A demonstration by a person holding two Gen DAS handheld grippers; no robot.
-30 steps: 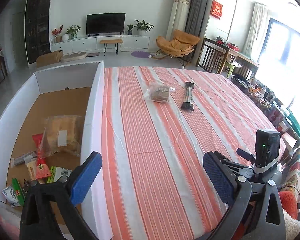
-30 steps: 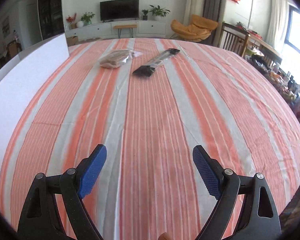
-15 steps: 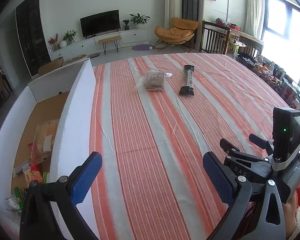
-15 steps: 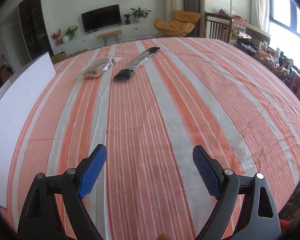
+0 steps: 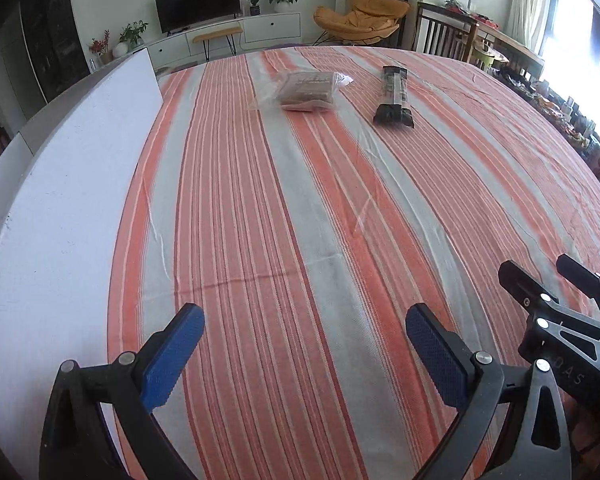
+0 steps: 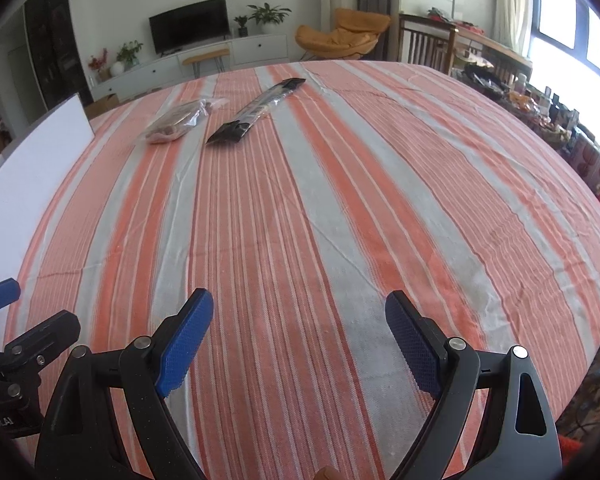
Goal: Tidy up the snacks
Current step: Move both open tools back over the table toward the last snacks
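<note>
Both tongs hover low over the near end of the desk (image 5: pixel 300 208), which is covered by an orange, white and grey striped cloth. The left tongs (image 5: pixel 304 344) stand wide apart with nothing between their blue pads (image 5: pixel 172 356). The right tongs (image 6: pixel 296 336) are likewise spread apart and empty, and their black frame shows at the right edge of the left wrist view. One blue tip of the left tongs shows at the left edge of the right wrist view.

Two snacks lie at the far end of the desk, well apart from both tongs. A clear bag of brown biscuits (image 5: pixel 306 90) lies on the left, and a long black packet (image 5: pixel 394 96) lies just to its right, with a strip of cloth between them. In the right wrist view the same clear bag (image 6: pixel 180 120) sits left of the black packet (image 6: pixel 256 110), which runs diagonally with its far end pointing right.

A white box wall (image 5: pixel 68 184) stands along the left edge of the desk; its inside is hidden from both views
</note>
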